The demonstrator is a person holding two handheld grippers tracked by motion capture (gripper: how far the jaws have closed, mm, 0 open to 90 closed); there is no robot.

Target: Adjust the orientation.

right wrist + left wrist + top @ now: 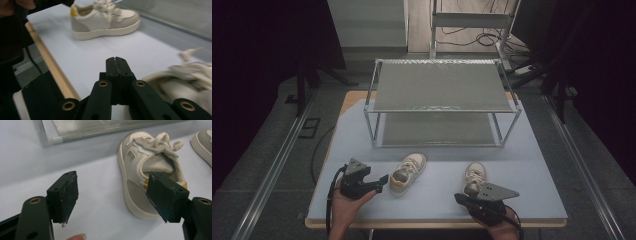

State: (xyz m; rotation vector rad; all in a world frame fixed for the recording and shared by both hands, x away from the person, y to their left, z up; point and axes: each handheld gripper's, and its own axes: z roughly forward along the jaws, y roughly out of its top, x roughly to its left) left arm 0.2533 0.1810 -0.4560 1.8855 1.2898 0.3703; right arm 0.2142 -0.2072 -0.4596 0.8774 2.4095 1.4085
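Two small cream shoes lie on the pale table mat (pixel 437 200). The left shoe (pixel 408 172) (pixel 147 170) (pixel 105 20) has a yellow heel tab. My left gripper (pixel 382 181) (pixel 112 192) stands open beside its heel, and the right pad (pixel 165 195) sits in front of the heel; I cannot tell if they touch. The right shoe (pixel 474 177) (pixel 185 82) lies just beyond my right gripper (pixel 458 198) (pixel 116 61). That gripper is shut with nothing in it and points left across the mat toward the left shoe. Its view is blurred.
A two-tier metal wire rack (pixel 442 100) (pixel 100 127) stands at the back of the mat, both tiers bare. The table's wooden front edge (pixel 50 67) runs close to my right gripper. Rails and cables lie on the floor around the table.
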